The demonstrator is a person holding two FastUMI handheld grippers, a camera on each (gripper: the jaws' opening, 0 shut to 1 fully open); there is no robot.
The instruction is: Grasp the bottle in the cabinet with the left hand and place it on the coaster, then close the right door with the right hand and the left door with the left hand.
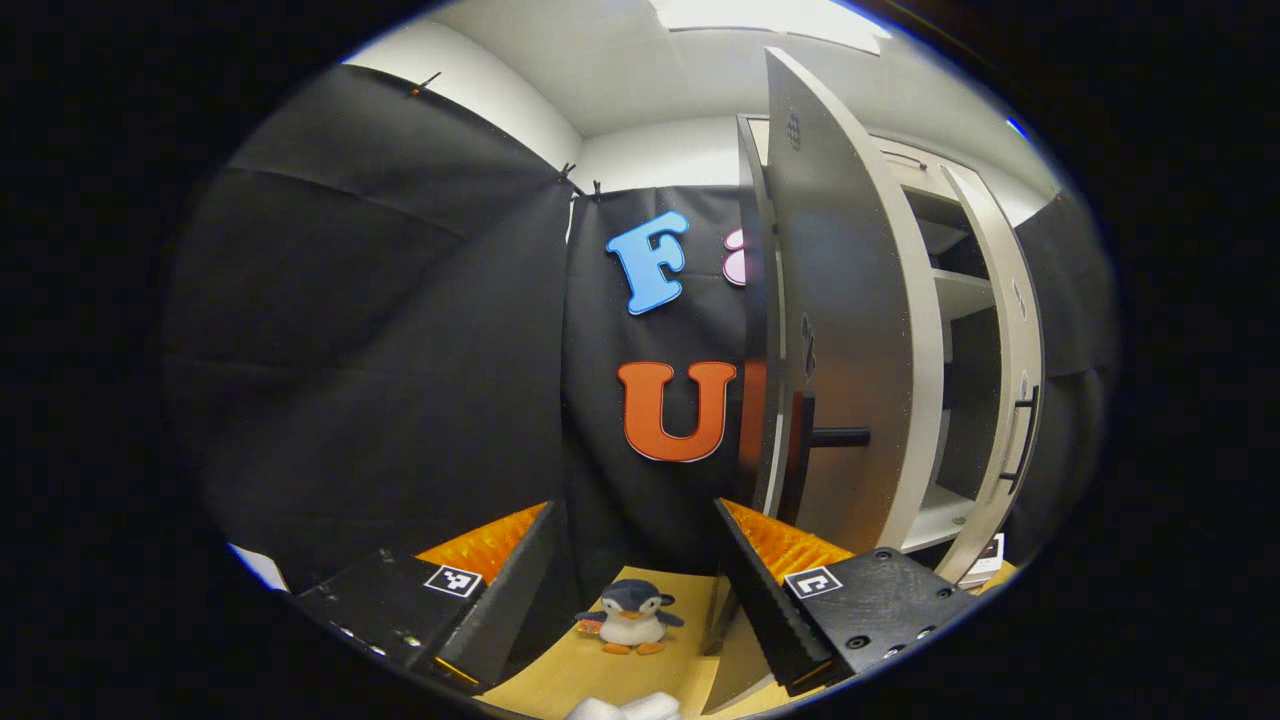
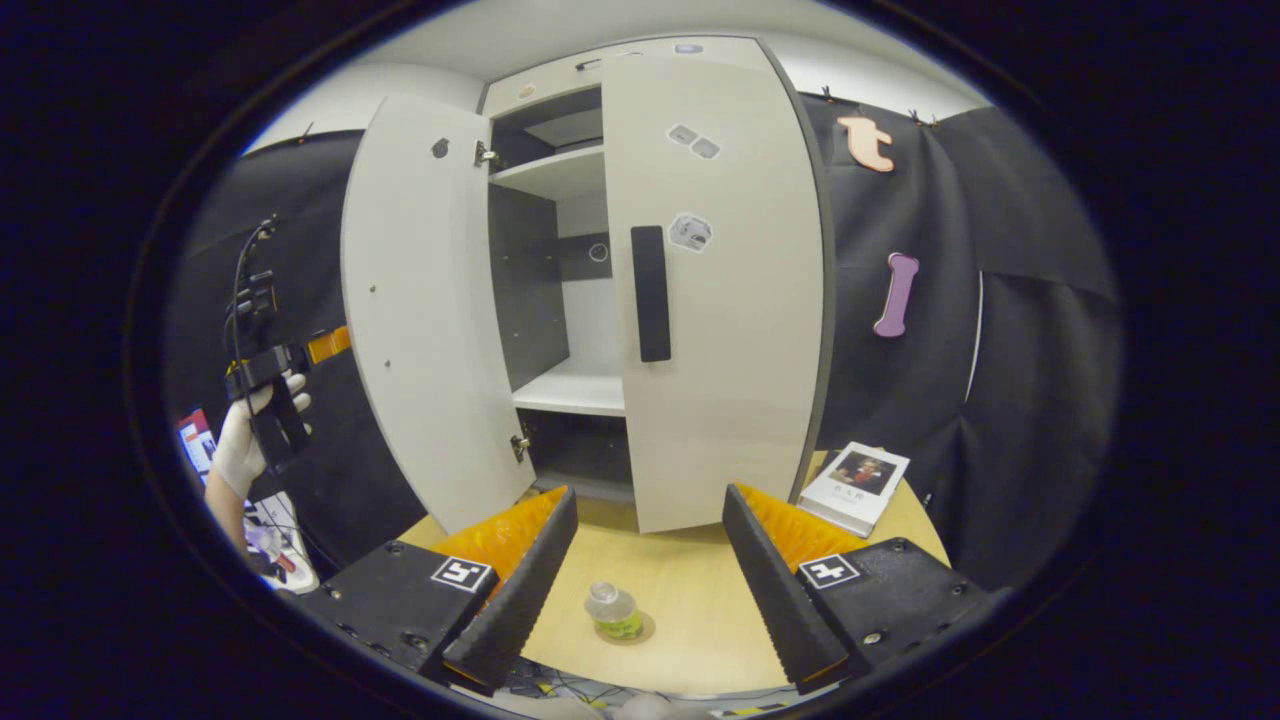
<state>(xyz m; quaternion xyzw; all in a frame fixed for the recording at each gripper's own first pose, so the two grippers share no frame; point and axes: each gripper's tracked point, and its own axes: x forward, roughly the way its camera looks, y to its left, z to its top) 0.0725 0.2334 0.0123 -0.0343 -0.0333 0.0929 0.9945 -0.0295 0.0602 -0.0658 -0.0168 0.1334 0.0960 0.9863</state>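
A small clear bottle [image 2: 612,610] with a pale cap and a yellow-green label stands upright on a round coaster [image 2: 643,630] near the table's front edge. It lies below and between the fingers of my right gripper [image 2: 650,495], which is open and holds nothing. The cabinet's right door [image 2: 720,300] covers the right half, shut or nearly so, with a black handle [image 2: 650,293]. The left door [image 2: 420,320] stands wide open. My left gripper [image 1: 635,510] is open and empty, just left of that door [image 1: 850,330], seen edge-on. In the right gripper view a gloved hand holds the left gripper [image 2: 268,400] beyond the open door.
A toy penguin [image 1: 630,617] sits on the wooden table [image 2: 700,600] ahead of the left gripper. A book [image 2: 855,483] lies at the table's right, by the cabinet's corner. The cabinet shelves [image 2: 570,390] look bare. Black cloth walls close the booth on both sides.
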